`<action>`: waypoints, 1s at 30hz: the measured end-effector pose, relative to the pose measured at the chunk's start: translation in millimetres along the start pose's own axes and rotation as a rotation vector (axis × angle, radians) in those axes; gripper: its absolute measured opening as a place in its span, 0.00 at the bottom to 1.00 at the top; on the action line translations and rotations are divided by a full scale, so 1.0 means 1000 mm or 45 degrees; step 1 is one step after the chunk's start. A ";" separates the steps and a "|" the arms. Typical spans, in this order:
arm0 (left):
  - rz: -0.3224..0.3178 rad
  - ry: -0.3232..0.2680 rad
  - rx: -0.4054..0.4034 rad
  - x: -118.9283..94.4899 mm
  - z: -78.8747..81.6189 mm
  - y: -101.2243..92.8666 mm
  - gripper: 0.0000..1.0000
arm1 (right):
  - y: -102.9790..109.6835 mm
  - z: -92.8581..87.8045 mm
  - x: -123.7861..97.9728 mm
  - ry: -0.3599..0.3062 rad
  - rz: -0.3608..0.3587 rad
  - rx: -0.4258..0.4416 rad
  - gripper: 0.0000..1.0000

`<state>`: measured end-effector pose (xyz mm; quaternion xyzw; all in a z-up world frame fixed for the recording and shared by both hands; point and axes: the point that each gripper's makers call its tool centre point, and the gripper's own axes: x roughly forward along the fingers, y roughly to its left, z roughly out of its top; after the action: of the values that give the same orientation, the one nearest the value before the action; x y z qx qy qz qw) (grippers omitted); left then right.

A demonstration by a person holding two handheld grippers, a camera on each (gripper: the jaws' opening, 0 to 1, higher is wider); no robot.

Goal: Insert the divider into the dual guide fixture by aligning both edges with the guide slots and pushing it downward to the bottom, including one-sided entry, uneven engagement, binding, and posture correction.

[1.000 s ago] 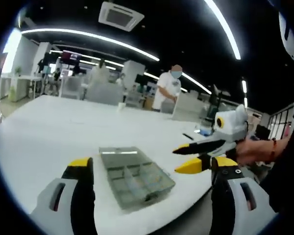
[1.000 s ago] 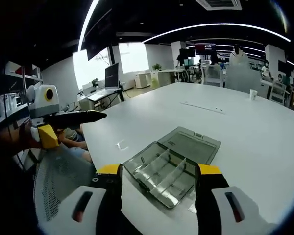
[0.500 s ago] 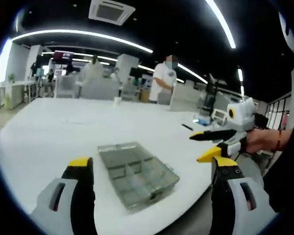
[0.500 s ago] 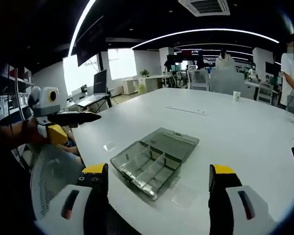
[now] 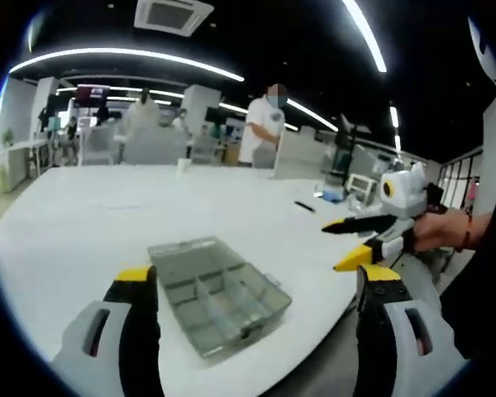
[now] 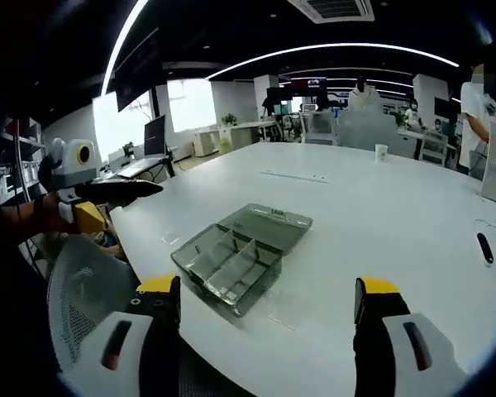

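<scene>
The clear grey plastic compartment box [image 6: 231, 255], lid laid open, sat near the white counter [image 6: 380, 215] edge, within reach. The left claw [image 5: 252, 285] and right claw [image 6: 269, 294] hovered released and empty, probably framing an approach.

worktop [image 6: 380, 223]: big, white and smooth; it runs far back into the room
near edge: curved, close to the camera in both views
box [image 6: 236, 252]: a clear grey plastic box lies flat on the worktop [image 5: 107, 223] near its near edge, with its lid open
box inside [image 5: 215, 294]: thin walls split it into small parts
lid [image 6: 269, 225]: lies flat on the worktop, joined to the far side of the box
clear flat piece [image 6: 283, 318]: lies on the worktop just beside the box, on the near side
cup [image 6: 382, 151]: small, white, stands far back
dark pen-like thing [image 6: 482, 246]: lies far right, well apart from the box
</scene>
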<state>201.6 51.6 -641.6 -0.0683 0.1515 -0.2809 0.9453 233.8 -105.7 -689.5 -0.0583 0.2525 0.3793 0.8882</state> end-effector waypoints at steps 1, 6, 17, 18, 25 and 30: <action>-0.003 0.001 0.001 0.001 0.000 0.000 0.99 | -0.002 -0.002 -0.001 0.008 -0.007 -0.008 0.85; -0.021 0.013 0.030 0.005 0.004 -0.003 0.99 | -0.015 -0.012 -0.007 0.045 -0.054 0.016 0.83; -0.036 0.041 0.036 0.011 0.001 -0.007 0.99 | -0.034 -0.033 -0.007 0.123 -0.088 0.027 0.81; -0.034 0.045 0.037 0.012 0.000 -0.007 0.99 | -0.036 -0.034 -0.006 0.128 -0.089 0.027 0.81; -0.047 0.053 0.023 0.019 -0.004 -0.011 0.99 | -0.045 -0.044 -0.003 0.168 -0.110 0.036 0.80; -0.052 0.081 0.012 0.021 -0.009 -0.012 0.99 | -0.053 -0.051 0.001 0.194 -0.119 0.054 0.79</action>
<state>209.7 29.7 -652.4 -0.0578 0.1787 -0.3031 0.9343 250.7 -157.3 -738.3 -0.0799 0.3245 0.3263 0.8842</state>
